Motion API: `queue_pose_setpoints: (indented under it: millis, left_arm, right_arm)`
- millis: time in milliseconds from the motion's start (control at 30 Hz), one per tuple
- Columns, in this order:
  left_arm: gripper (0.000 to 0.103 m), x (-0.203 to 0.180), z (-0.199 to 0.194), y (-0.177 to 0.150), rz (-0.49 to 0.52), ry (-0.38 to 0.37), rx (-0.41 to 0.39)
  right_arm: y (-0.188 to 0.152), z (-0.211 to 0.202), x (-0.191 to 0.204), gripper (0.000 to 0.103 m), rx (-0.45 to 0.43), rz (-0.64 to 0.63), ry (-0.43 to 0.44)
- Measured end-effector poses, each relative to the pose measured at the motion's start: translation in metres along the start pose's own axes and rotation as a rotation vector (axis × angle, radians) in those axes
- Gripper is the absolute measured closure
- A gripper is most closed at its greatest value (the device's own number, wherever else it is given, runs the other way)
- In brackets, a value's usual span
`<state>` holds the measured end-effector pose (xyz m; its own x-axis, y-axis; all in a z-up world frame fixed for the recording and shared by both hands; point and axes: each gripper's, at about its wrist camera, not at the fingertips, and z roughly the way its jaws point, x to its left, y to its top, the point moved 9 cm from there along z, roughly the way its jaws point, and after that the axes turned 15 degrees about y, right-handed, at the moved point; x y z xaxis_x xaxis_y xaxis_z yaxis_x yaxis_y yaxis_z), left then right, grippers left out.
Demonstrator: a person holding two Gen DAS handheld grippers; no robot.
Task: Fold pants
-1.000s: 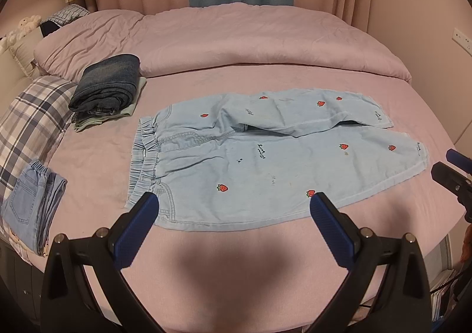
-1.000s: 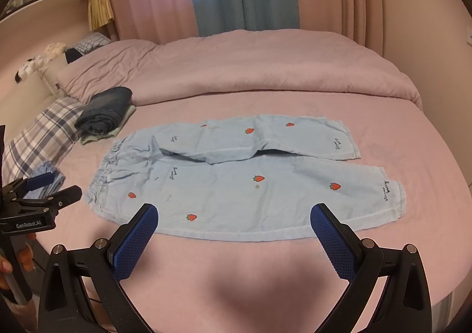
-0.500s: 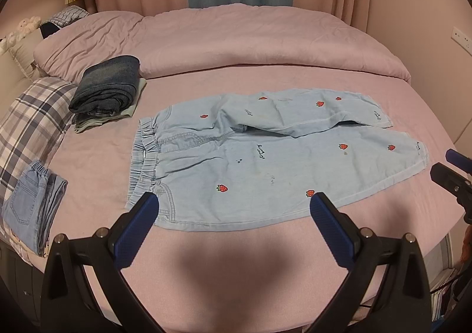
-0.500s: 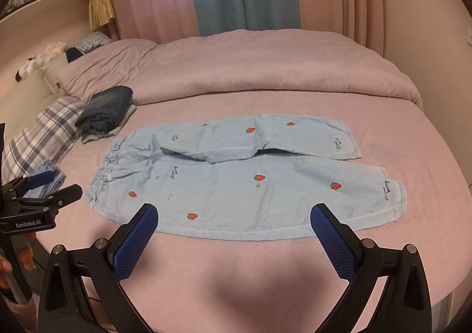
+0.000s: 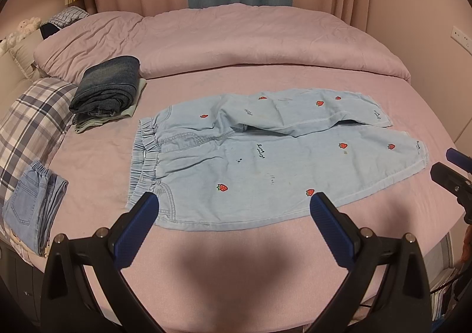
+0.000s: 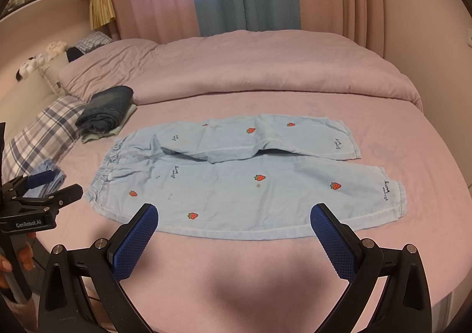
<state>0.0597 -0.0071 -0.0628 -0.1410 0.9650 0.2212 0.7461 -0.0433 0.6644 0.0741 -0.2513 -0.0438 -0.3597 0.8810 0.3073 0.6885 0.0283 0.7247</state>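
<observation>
Left gripper [image 5: 234, 204], left wrist view: jaws spread wide and empty, poised above the near edge of the bed [image 5: 236, 262]. Compared with the frames of the preceding second nothing has shifted; the tool has held its place. The pants [image 5: 265, 162], pale blue with strawberry prints, lie flat and unfolded across the pink sheet, elastic waistband [image 5: 144, 162] to the left and cuffs to the right, the far leg partly rumpled over the near one. The right gripper [image 5: 451, 176] shows at the right margin, just beside the near cuff. A stack of folded dark jeans [image 5: 109, 83] and a folded light denim piece [image 5: 32, 206] lie well apart to the left.

Right gripper [image 6: 234, 215], right wrist view: likewise fully open, grasping nothing, unmoved over the same interval. The pants [image 6: 250, 182] are unchanged; the left gripper [image 6: 47, 188] hovers near the waistband end. Judgement: folding has not begun; both tools are paused before the first grasp.
</observation>
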Motion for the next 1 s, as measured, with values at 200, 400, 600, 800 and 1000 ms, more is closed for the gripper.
queue_pose_setpoints:
  millis: [200, 400, 600, 800, 1000]
  left_arm:
    - [0.0, 0.004, 0.003, -0.002, -0.024, -0.029, 0.015]
    - [0.0, 0.035, 0.031, -0.014, -0.142, -0.055, 0.072]
    - [0.001, 0.091, 0.095, -0.073, -0.513, -0.183, 0.335]
    - [0.001, 0.104, 0.128, -0.11, -0.764, -0.259, 0.479]
    - [0.002, 0.105, 0.164, -0.075, -0.816, -0.254, 0.37]
  right_arm:
    - [-0.005, 0.003, 0.004, 0.0, 0.007, -0.004, 0.005]
    - [-0.024, 0.032, 0.012, 0.0, 0.072, -0.03, 0.044]
    - [-0.056, 0.086, 0.039, 0.0, 0.171, -0.19, 0.115]
    - [-0.096, 0.138, 0.076, 0.001, 0.238, -0.559, 0.051]
    - [-0.109, 0.177, 0.101, 0.007, 0.233, -0.837, -0.012]
